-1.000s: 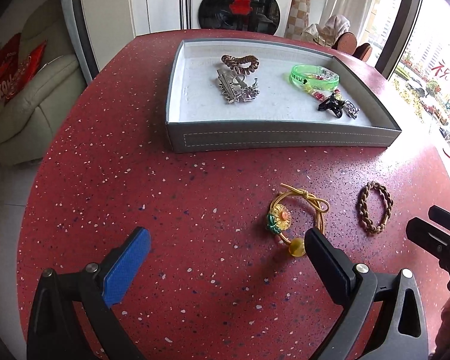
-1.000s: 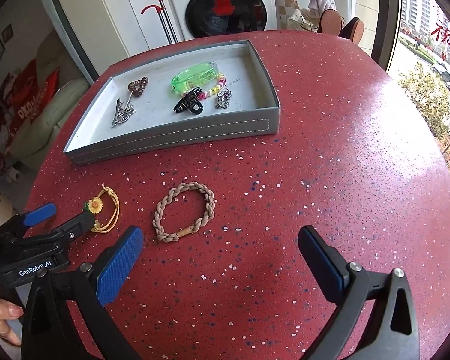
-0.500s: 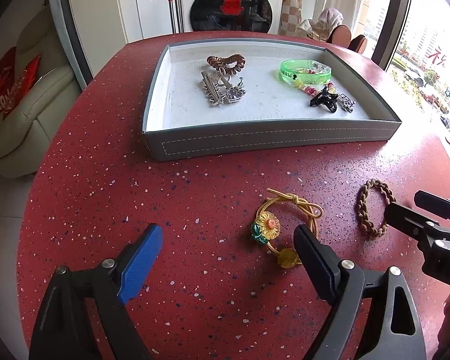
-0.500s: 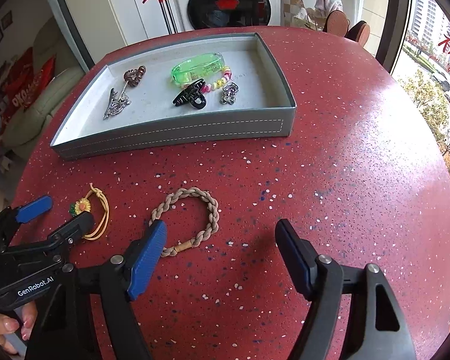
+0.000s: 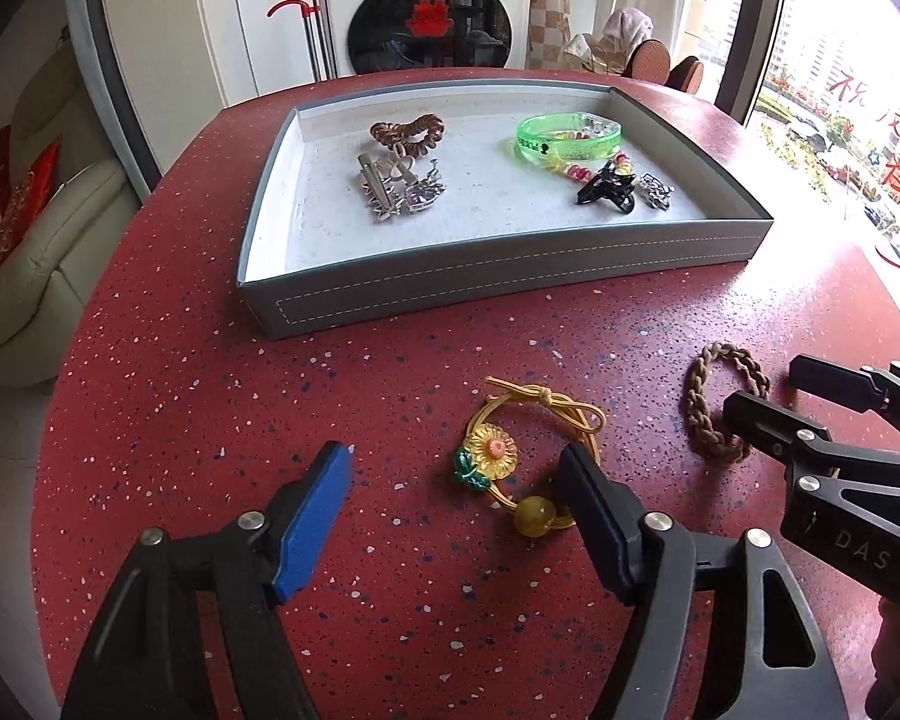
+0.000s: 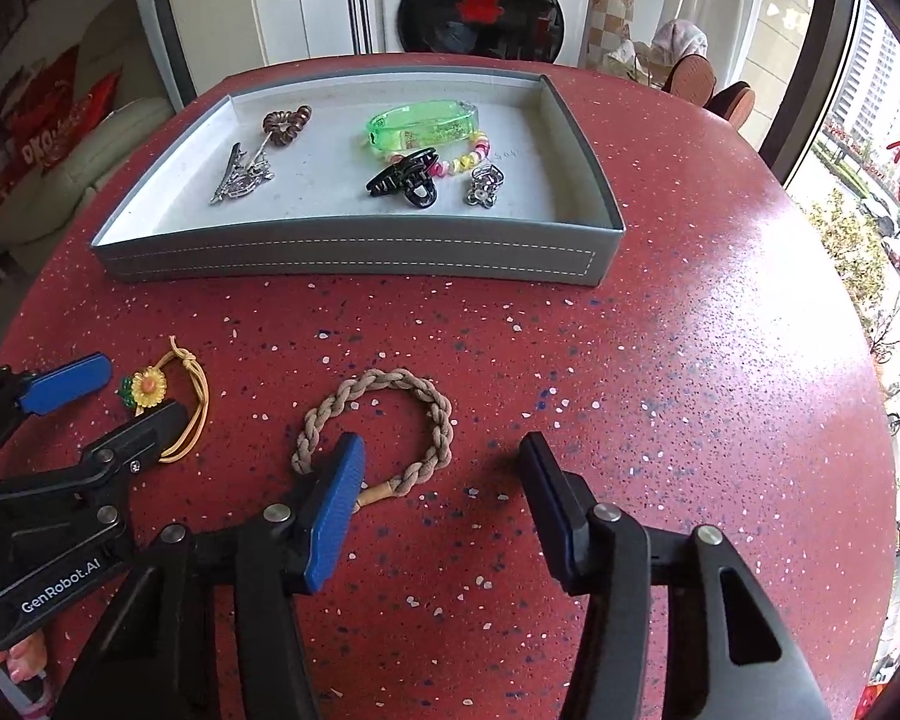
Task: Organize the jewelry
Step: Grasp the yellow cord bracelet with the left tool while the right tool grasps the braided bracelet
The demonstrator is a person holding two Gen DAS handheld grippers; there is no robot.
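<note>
Both grippers low over the red speckled table (image 5: 150, 372), jaws spread wide, nothing held. Left gripper (image 5: 456, 510): yellow sunflower hair tie (image 5: 525, 456) lies flat just ahead of the gap, biased to the right finger, whose tip overlaps the loop's near-right edge; can't tell if it touches. Right gripper (image 6: 441, 498): braided tan bracelet (image 6: 384, 429) flat on the table just ahead, left blue pad (image 6: 336, 510) covering its near-left arc, right finger clear of it. Beyond both sets of jaws, grey tray (image 6: 354, 255) sits on the table. Inside, left part: brown spiral hair tie (image 5: 408, 132) with silver clips (image 5: 393, 189) just in front of it. Right part: green translucent bangle (image 5: 567, 138), colored bead string (image 6: 465, 159), black claw clip (image 5: 606, 189), small silver charm (image 5: 654, 189) just right of the claw clip. Washing machine (image 6: 480, 0) behind the table.
</note>
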